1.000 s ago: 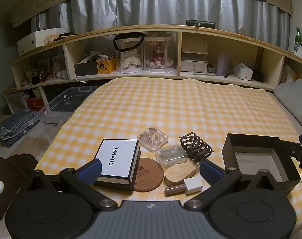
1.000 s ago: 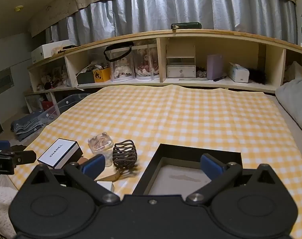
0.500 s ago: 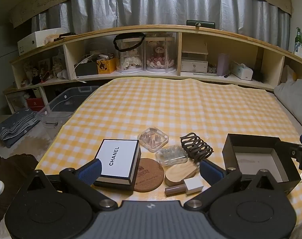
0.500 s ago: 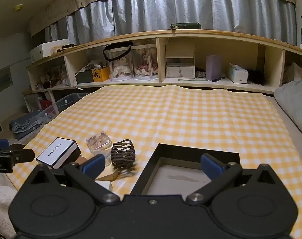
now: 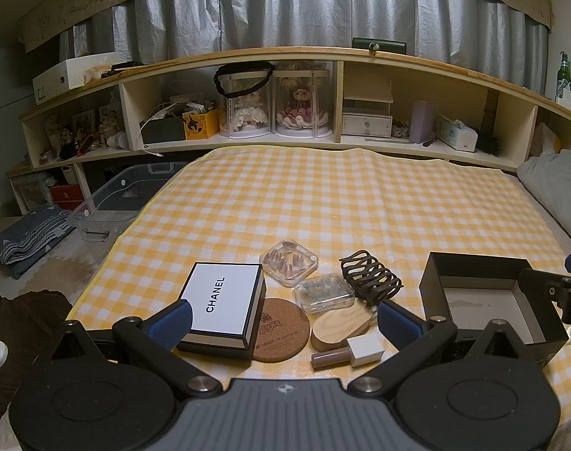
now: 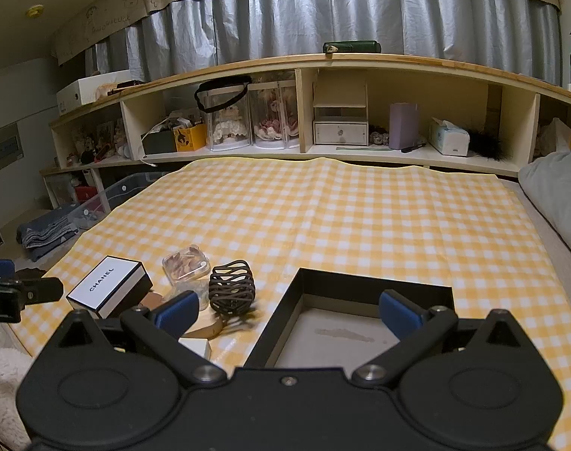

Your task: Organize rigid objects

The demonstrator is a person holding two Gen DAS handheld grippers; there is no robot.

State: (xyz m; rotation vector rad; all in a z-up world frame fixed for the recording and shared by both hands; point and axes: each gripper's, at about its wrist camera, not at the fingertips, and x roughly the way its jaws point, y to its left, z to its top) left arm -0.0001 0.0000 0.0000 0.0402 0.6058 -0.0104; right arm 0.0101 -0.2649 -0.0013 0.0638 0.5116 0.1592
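Note:
On the yellow checked cloth lies a cluster: a white CHANEL box (image 5: 221, 300), a cork coaster (image 5: 281, 329), a wooden oval piece (image 5: 340, 323), a nail polish bottle (image 5: 347, 353), two clear plastic cases (image 5: 288, 263) (image 5: 323, 293) and a brown hair claw (image 5: 370, 276). An open black box (image 5: 488, 300) stands to their right. My left gripper (image 5: 283, 323) is open at the cluster's near edge, holding nothing. My right gripper (image 6: 287, 314) is open over the near side of the black box (image 6: 360, 282), with the hair claw (image 6: 231, 293) and the CHANEL box (image 6: 108, 287) to its left.
A long wooden shelf (image 5: 323, 56) full of boxes and doll cases runs along the far edge of the cloth. A grey pillow (image 6: 556, 188) lies at the right. On the floor to the left are a clear plastic bin (image 5: 123, 195) and folded cloth (image 5: 26, 233).

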